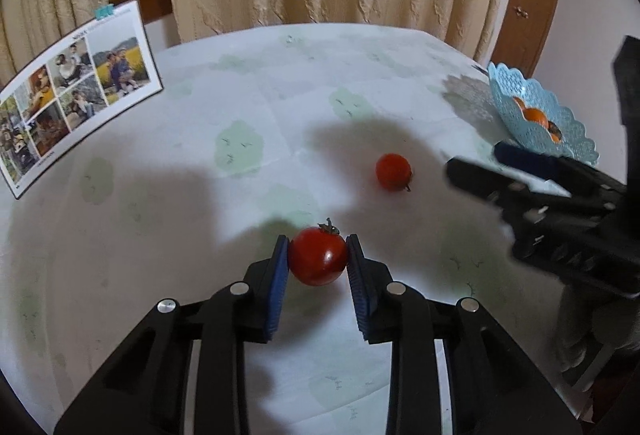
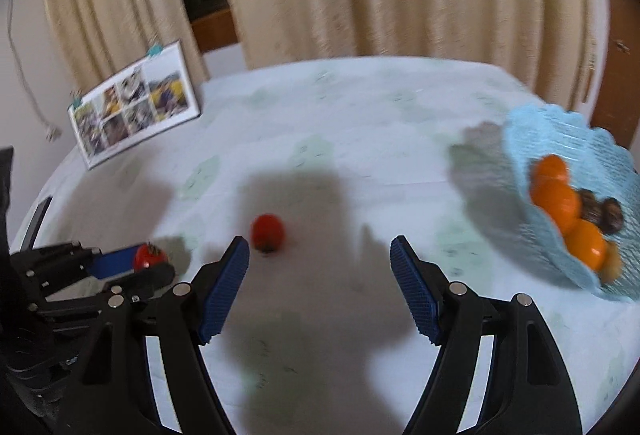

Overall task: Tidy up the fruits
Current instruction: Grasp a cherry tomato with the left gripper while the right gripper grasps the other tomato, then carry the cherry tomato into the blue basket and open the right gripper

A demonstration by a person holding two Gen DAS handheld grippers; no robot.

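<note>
My left gripper [image 1: 318,247] is shut on a red tomato [image 1: 318,256] with a dry stem, its blue pads touching both sides. That tomato also shows in the right wrist view [image 2: 149,256] between the left gripper's fingers. A second, smaller tomato [image 1: 393,171] lies loose on the table beyond it; in the right wrist view it [image 2: 267,231] sits just ahead of my open, empty right gripper [image 2: 320,249], near its left finger. A light-blue lace basket [image 2: 576,203] at the right holds oranges [image 2: 556,201] and dark fruits [image 2: 602,215].
The round table [image 1: 240,139] has a pale cloth with green patches. A photo collage card [image 1: 76,91] stands at its left back edge. Beige curtains hang behind. The right gripper's body [image 1: 560,211] hovers right of the loose tomato, in front of the basket [image 1: 536,115].
</note>
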